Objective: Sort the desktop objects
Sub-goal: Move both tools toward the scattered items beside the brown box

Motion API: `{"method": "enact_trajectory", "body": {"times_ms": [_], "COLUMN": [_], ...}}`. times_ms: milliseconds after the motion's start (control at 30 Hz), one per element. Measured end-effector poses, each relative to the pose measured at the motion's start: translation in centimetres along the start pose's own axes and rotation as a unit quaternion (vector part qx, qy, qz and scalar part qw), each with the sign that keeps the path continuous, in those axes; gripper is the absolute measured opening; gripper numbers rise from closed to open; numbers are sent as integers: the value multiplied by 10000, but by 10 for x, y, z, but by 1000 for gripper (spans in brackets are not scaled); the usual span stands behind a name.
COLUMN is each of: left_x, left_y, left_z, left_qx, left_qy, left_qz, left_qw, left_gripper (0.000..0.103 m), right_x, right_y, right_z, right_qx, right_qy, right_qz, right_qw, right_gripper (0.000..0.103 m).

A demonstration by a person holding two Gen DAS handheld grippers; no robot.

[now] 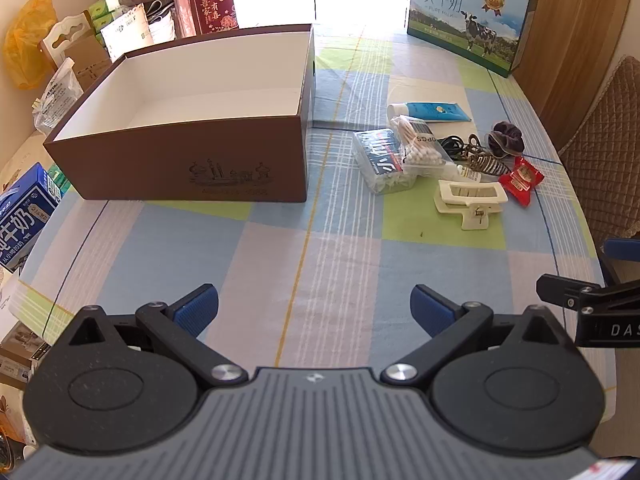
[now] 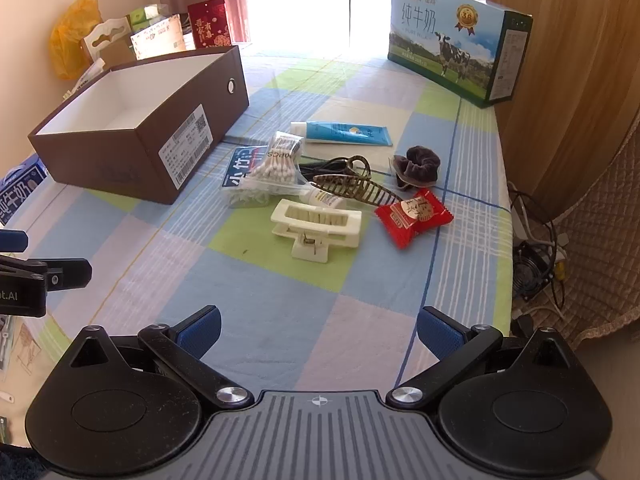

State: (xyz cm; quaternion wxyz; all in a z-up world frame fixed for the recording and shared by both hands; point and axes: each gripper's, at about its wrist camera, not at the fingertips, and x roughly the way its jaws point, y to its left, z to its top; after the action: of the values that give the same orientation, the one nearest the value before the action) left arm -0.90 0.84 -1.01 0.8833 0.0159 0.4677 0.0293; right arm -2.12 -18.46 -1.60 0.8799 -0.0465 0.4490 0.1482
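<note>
An empty brown box (image 1: 192,168) (image 2: 132,160) with a white inside stands on the checked tablecloth. To its right lies a heap: a blue tube (image 2: 346,133), a bag of cotton swabs (image 2: 276,164), a blue floss-pick box (image 1: 378,152), a cream hair claw (image 2: 316,226), a brown hair claw (image 2: 356,188), a dark scrunchie (image 2: 418,166) and a red snack packet (image 2: 414,216). My left gripper (image 1: 314,310) hovers open over bare cloth in front of the box. My right gripper (image 2: 318,330) is open too, near the table's front edge, short of the cream claw.
A milk carton box (image 2: 452,40) stands at the far right of the table by a wooden wall. A blue milk pack (image 1: 20,216) and stacked boxes and bags (image 1: 80,40) crowd the left side. Cables and a small fan (image 2: 532,272) lie on the floor right.
</note>
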Motion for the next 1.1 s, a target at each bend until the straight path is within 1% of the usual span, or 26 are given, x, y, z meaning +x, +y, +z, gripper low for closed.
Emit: {"method": "enact_trajectory", "body": {"times_ms": [733, 1100], "left_x": [15, 22], "left_y": [-2, -7], "left_z": [16, 27], "left_qx": [68, 153], "left_qy": [125, 125], "left_qz": [-20, -51], "left_qw": [9999, 9998], "left_gripper": [101, 101], "right_x": [15, 21], "right_y": [-7, -15], "right_z": [15, 24], "right_qx": [34, 67], "right_qy": [115, 126], "right_qz": [50, 60], "right_qw": [9999, 9999], "right_gripper": [101, 101]}}
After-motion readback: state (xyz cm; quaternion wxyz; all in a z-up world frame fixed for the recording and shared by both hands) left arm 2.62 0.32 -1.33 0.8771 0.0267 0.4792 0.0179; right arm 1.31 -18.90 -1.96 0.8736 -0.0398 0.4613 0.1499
